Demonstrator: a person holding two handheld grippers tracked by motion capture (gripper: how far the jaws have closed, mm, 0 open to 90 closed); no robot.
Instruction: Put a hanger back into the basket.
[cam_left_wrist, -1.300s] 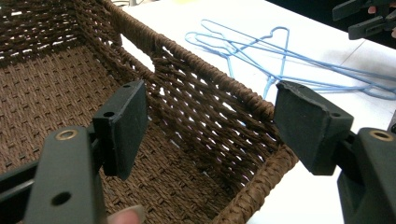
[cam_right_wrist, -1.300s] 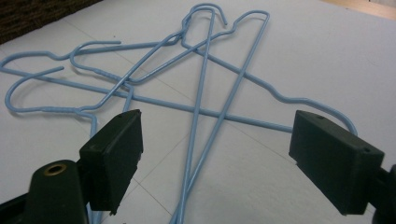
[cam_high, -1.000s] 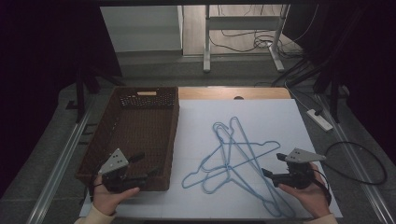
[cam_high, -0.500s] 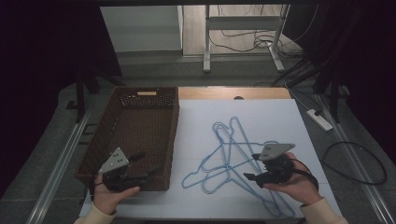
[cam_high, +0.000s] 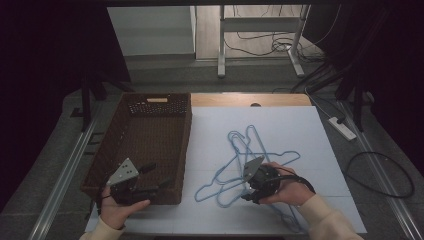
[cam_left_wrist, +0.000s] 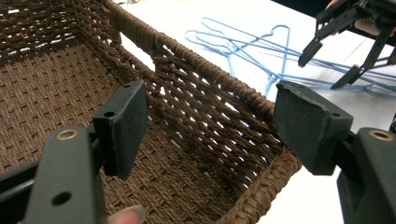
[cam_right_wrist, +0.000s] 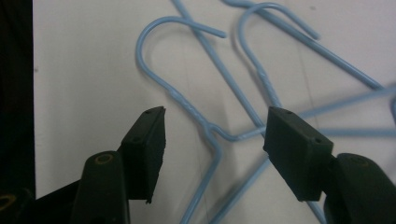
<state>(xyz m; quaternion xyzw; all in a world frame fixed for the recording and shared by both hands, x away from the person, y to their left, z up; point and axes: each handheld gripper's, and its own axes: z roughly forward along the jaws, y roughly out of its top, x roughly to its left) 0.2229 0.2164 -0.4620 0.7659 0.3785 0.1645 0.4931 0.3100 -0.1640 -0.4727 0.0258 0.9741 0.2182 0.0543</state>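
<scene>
Several light-blue wire hangers (cam_high: 239, 145) lie tangled on the white table cover. My right gripper (cam_high: 248, 192) hovers over the near part of the pile. In the right gripper view its jaws (cam_right_wrist: 215, 135) straddle one hanger's twisted neck (cam_right_wrist: 187, 105) just below the hook. They have just been closing, but the pads stand apart from the wire, so the gripper is open. My left gripper (cam_high: 157, 175) is open at the brown woven basket's (cam_high: 150, 135) near right corner. Its jaws (cam_left_wrist: 210, 126) straddle the basket's right wall (cam_left_wrist: 210, 88) without touching it.
The basket holds nothing that I can see. In the left gripper view, the hangers (cam_left_wrist: 243, 42) and the right gripper (cam_left_wrist: 327, 70) lie beyond the wall. A cable loop (cam_high: 380, 175) lies on the floor to the right. Table legs (cam_high: 221, 45) stand behind the table.
My right gripper has moved left from the table's right side onto the hanger pile, and its jaws have narrowed. The left gripper and the basket have stayed where they were.
</scene>
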